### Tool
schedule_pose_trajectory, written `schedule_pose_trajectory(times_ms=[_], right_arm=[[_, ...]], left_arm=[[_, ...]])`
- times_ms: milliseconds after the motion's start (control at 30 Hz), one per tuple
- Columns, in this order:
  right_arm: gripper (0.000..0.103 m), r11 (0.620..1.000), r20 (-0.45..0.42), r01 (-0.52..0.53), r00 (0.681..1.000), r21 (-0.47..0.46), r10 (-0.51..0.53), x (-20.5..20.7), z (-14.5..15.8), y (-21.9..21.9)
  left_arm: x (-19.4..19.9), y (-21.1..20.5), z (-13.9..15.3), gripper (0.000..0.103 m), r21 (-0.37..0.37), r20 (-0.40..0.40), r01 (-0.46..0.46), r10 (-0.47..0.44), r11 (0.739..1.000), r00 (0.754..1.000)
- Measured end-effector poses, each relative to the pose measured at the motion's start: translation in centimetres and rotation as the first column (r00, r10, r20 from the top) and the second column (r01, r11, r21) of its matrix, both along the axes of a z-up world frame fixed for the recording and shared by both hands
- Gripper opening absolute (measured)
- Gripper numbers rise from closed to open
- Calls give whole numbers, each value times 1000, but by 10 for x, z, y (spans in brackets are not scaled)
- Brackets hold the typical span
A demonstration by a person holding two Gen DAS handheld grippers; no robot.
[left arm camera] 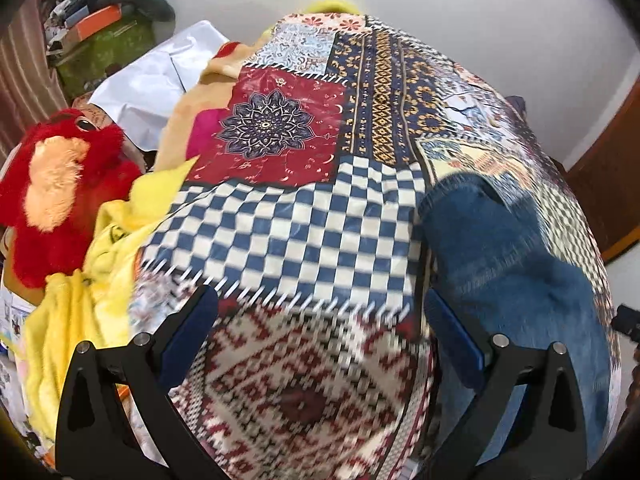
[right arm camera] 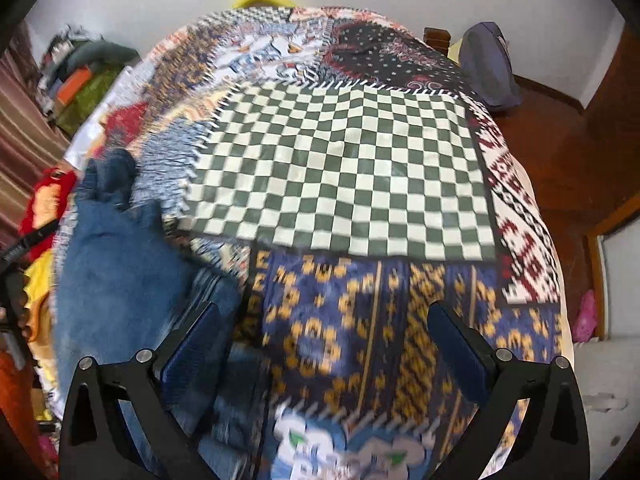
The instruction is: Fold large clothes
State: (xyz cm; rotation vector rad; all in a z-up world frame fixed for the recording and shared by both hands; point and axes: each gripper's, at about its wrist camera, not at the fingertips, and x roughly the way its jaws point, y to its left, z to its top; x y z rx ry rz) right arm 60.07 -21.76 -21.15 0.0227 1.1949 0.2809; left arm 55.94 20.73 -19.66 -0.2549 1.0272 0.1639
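Step in hand: judged as the approach to the garment; nothing is gripped yet, and no fold can be made out.
Garment: blue jeans (left arm camera: 516, 248), denim, lying on the patchwork bedspread (left arm camera: 304, 216); one narrow end reaches up over the spread, the rest runs down toward the cameras.
Left claw (left arm camera: 320, 340): released, fingers spread wide, hovering over the red-and-white woven patch with the jeans just beside its right finger.
Right claw (right arm camera: 324, 344): released as well, empty, above the blue-and-gold patch; the jeans (right arm camera: 120, 264) lie at its left finger.
Landmark: both claws flank the jeans, one on either side.
Clutter: a red plush toy (left arm camera: 60, 184) and yellow cloth (left arm camera: 100, 264) sit beyond the left claw, well apart from the jeans.
Next move calls for: each claw closing on a denim edge only, without catching the bedspread beneath, then a level carry-over.
Unclear: motion blur hides the waistband and how the legs lie.
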Motion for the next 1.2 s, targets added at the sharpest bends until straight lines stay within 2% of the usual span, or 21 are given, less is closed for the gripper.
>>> schedule_pose_trajectory(times_ms=[200, 333, 467, 533, 600, 667, 700, 933, 1200], right_arm=[[103, 996, 110, -89, 990, 32, 85, -50, 44, 6], [103, 985, 135, -154, 981, 83, 142, -78, 57, 20], [103, 979, 62, -163, 986, 122, 156, -78, 31, 33], [103, 979, -27, -133, 990, 152, 139, -69, 8, 37], [103, 971, -131, -91, 984, 221, 122, -61, -17, 38], [103, 964, -193, -71, 973, 258, 123, -56, -34, 41], [103, 958, -217, -64, 968, 278, 128, -54, -42, 43], [103, 929, -273, -42, 950, 368, 151, -37, -69, 58], [103, 910, -294, -1, 946, 415, 135, -22, -81, 66]], left_arm=[[-48, -22, 21, 103, 13, 39, 105, -105, 994, 994], [-68, -47, 27, 103, -74, 50, 191, -187, 979, 981], [-65, -76, 13, 103, -146, -17, 262, -267, 954, 963], [-62, -89, 4, 103, -154, -37, 286, -295, 946, 955], [-57, -99, -8, 103, -237, -50, 312, -332, 920, 942], [-50, -102, -22, 103, -355, -60, 304, -346, 884, 936], [-46, -101, -27, 103, -389, -67, 291, -342, 874, 937], [-18, -103, -59, 103, -548, -104, 237, -347, 802, 932], [5, -112, -70, 103, -564, -92, 211, -315, 799, 945]])
